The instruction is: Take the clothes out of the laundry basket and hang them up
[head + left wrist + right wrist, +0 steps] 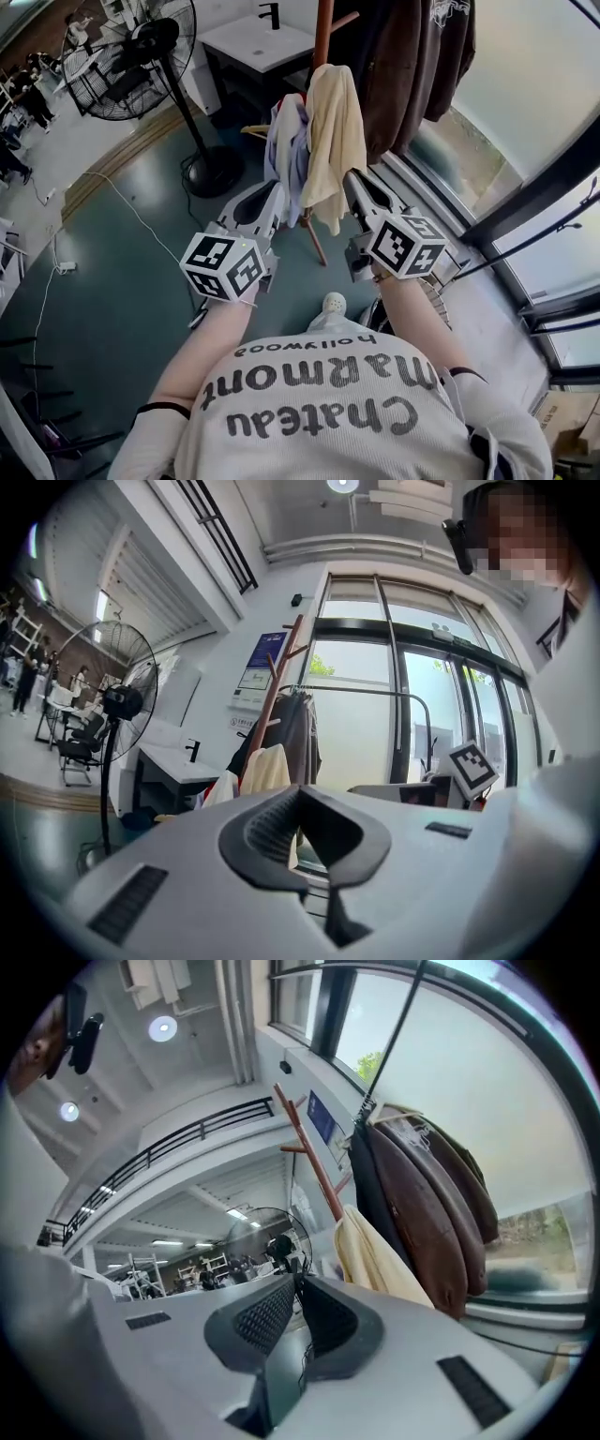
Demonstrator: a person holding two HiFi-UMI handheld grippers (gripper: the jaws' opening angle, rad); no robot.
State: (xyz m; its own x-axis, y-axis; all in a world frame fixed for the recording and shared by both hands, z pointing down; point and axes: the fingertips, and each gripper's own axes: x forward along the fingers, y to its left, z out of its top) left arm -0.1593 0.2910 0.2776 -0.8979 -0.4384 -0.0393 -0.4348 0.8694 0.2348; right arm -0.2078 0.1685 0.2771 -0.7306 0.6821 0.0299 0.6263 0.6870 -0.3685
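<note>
Cream garment (pixel 330 141) is on the coat rack (pixel 322 37); my left gripper (pixel 300 799) and right gripper (pixel 298 1283) are clenched, empty. Left gripper view catches the other's marker cube (pixel 472 766); right gripper view doesn't.

Black fan (pixel 131 56) stands upper left on the grey-green floor (pixel 122 281), with a white cable (pixel 131 212) trailing past its base. White bench (pixel 258 42) with black tap (pixel 272 13) just behind. Window (pixel 534 103) along the right.

A wooden coat stand (pixel 322 33) carries a cream garment (pixel 333 141), a lilac shirt (pixel 286 155) and a brown jacket (pixel 412 66).
</note>
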